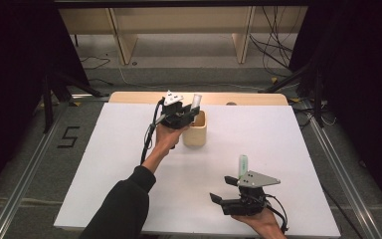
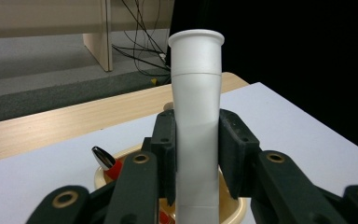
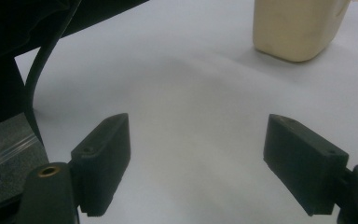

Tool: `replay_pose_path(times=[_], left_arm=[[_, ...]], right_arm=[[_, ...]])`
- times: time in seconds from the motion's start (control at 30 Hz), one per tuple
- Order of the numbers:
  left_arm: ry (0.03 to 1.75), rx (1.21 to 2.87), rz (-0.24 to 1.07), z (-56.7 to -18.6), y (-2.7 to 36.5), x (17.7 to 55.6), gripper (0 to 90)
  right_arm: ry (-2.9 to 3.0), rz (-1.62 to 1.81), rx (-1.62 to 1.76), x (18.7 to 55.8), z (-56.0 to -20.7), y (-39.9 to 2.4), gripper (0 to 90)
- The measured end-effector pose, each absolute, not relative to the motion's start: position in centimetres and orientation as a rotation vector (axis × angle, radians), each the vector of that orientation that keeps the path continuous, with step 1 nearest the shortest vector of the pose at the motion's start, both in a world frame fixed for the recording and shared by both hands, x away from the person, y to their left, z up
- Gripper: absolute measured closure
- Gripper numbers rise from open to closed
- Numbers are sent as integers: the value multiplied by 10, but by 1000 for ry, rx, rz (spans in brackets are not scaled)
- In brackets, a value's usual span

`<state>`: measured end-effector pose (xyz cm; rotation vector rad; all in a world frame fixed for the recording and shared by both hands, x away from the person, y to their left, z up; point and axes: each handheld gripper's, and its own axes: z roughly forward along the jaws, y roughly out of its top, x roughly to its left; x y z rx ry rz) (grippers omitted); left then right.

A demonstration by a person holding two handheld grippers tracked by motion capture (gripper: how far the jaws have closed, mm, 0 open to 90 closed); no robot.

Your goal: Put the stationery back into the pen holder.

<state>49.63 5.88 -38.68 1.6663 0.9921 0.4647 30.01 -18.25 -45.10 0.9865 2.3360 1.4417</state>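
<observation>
A white tube (image 2: 196,84) with a flared rim stands upright between the jaws of my left gripper (image 2: 198,140), which is shut on its lower half. In the high view the left gripper (image 1: 191,113) holds this tube (image 1: 195,101) just over the beige cup (image 1: 195,133) at the back middle of the white table. Below the jaws the cup's rim (image 2: 235,210) shows, with a red-handled tool with a shiny tip (image 2: 106,161) inside. My right gripper (image 3: 198,158) stands open over bare table, nothing between its pads. It sits near the front edge (image 1: 222,190).
A second pale tube (image 1: 242,164) is on the white tabletop (image 1: 288,149) just behind the right gripper. The beige cup (image 3: 298,28) shows far off from the right gripper. A dark sleeve (image 1: 122,209) crosses the front left. Shelving and cables lie beyond the table.
</observation>
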Motion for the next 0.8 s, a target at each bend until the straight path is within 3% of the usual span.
replay_pose_path(times=[0.8], left_arm=[[1020, 1717, 496, -400, 52, 506, 693]], right_arm=[[2346, 1443, 967, 299, -451, -180, 238]])
